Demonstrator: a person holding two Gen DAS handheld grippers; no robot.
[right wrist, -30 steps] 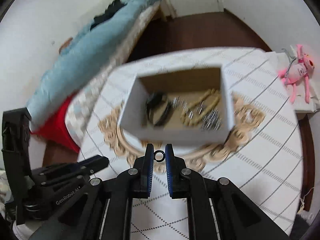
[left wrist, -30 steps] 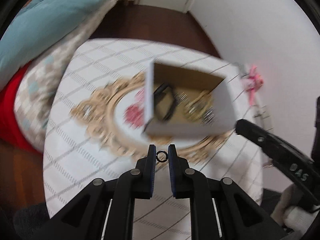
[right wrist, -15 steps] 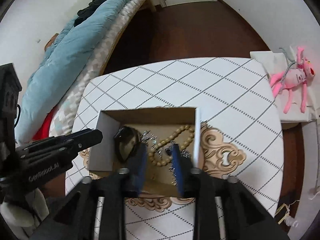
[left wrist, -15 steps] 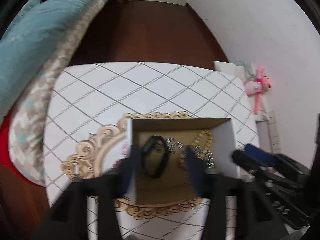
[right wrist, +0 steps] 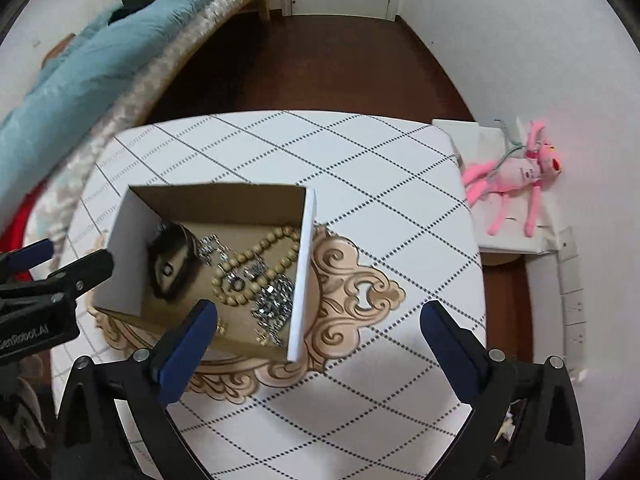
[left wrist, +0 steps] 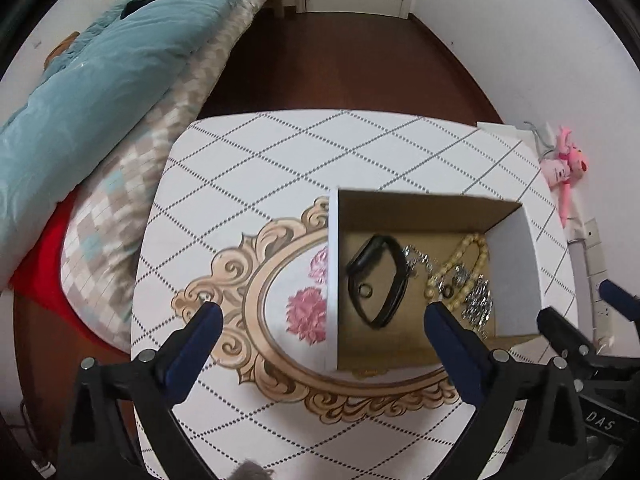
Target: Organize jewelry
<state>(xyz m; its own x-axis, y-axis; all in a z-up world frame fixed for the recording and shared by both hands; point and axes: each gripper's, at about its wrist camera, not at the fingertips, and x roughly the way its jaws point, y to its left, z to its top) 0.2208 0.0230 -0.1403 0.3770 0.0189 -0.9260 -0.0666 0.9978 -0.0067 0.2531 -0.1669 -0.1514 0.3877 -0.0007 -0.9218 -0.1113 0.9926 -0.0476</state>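
A white cardboard box with a brown inside stands on the patterned table. In it lie a black band, wooden beads and a silver chain. One small ring rests inside the band's loop, and another ring lies among the beads. My left gripper hovers over the box's left wall, jaws opening wide, holding nothing. My right gripper hangs over the box's right wall, jaws also opening and empty.
A bed with a teal duvet runs along the table's left side. A pink plush toy lies on a white shelf at the right by the wall. Dark wooden floor lies beyond the table.
A second ago each gripper pinched a small ring in front of the box. Both have since moved over the box, tipped downward and opened wide; the rings now lie inside it.
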